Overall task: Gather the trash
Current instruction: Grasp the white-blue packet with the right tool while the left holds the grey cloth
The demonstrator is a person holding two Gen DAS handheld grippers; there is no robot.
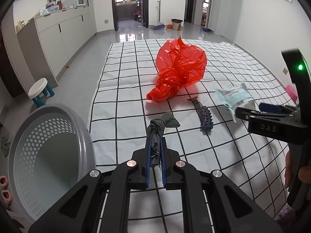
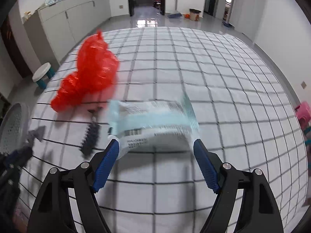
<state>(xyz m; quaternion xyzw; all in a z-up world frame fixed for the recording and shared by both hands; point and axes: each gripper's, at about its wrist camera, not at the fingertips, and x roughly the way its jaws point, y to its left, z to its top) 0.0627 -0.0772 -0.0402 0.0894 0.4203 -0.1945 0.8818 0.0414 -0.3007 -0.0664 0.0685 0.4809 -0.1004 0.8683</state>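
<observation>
Two black grippers with blue ribbed pads show across the views. Seen from the left wrist camera, the left gripper is clenched on a knotted grey rag just above the white black-checked cloth, beside the grey perforated plastic basket at lower left; a crumpled red plastic bag lies further out on the cloth, a dark spiky fish-shaped toy near it, and the right gripper at the right edge carries a pale blue and white plastic wrapper. Seen from the right wrist camera, blurred, the right gripper has its fingers spread wide around that wrapper, which touches the left pad; contact on the right side I cannot tell.
</observation>
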